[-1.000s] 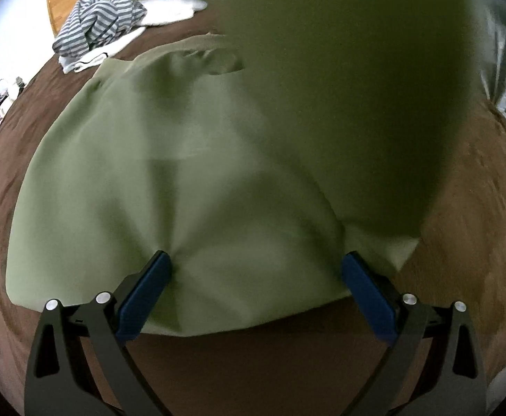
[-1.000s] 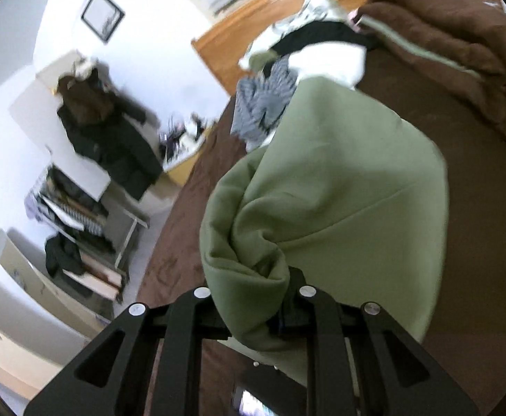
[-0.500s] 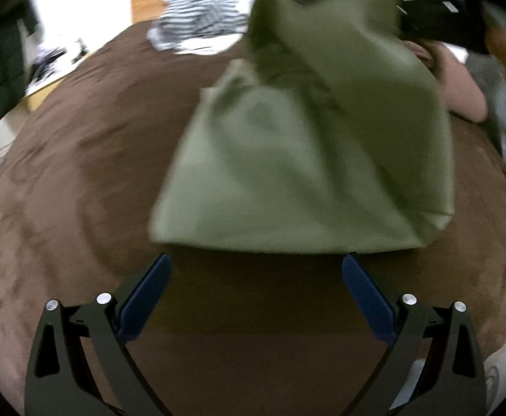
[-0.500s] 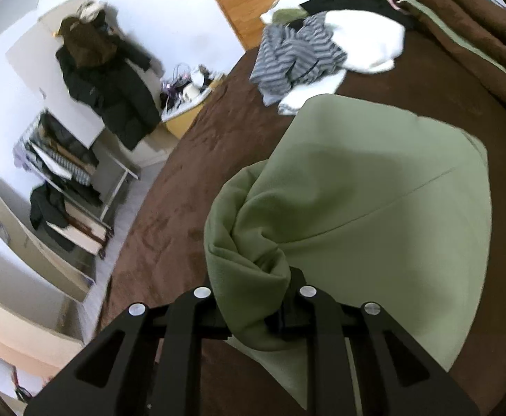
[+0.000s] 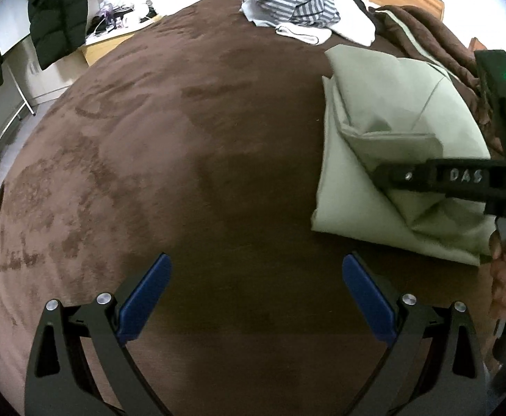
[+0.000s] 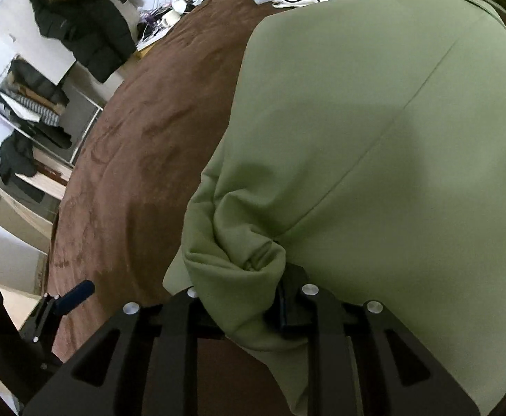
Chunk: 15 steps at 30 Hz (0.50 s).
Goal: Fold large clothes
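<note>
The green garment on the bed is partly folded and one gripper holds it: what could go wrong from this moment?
1. The right gripper pinches only a bunched edge of the green garment; it may slip out and spoil the fold.
2. The left gripper is open over the bare brown blanket, so nothing pins the lower layers, and a pull could drag them out of line.

Handwritten letters: "DAS", in pale marker
Where they stand: on the black plastic body of the right gripper (image 5: 457, 176), seen from the left wrist
Other readable text: none
</note>
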Tool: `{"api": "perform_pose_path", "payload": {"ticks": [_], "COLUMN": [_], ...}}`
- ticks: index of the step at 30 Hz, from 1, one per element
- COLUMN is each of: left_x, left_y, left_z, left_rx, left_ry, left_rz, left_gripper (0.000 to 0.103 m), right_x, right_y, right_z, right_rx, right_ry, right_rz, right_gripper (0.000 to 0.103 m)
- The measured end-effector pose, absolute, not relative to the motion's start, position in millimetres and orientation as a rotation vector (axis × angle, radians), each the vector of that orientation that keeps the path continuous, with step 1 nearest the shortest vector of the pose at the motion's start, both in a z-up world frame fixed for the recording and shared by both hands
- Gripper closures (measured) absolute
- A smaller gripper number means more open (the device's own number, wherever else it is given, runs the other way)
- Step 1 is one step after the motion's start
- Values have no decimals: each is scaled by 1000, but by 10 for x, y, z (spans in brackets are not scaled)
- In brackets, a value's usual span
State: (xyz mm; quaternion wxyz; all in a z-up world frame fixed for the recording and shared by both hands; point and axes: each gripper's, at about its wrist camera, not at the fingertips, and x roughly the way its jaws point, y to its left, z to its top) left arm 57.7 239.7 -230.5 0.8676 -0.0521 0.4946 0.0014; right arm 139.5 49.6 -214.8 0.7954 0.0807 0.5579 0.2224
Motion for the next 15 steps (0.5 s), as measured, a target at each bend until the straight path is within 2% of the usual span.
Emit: {"api": "perform_pose_path", "payload": {"ticks": [6, 9, 10, 11, 13, 15], "left_x": [572, 588, 587, 581, 571, 571], "left_y": [2431, 2537, 2590, 2671, 2773, 2821], "left_z": [-2306, -2264, -2244, -2200, -2109, -1995], "left_rx": [-108, -96, -114, -141, -160, -134], "left_ry": [1038, 1028, 1025, 1015, 995, 981], "left_rz": [23, 66, 75, 92, 111, 126], "left_gripper": [7, 7, 7, 7, 7, 7], "right_x": [1383, 1402, 1394, 1381, 1334, 1207], "right_y": [446, 450, 442, 441, 456, 454], "right_z": [-2146, -2110, -2093, -2060, -1977, -1807], "right_rx": [180, 193, 187, 193, 195, 134], "right_ry": [1192, 1182, 1180, 1177, 1173, 1126], "right_rz": [504, 514, 522, 553, 613, 633], "right_gripper": [84, 79, 71, 54, 35, 33]}}
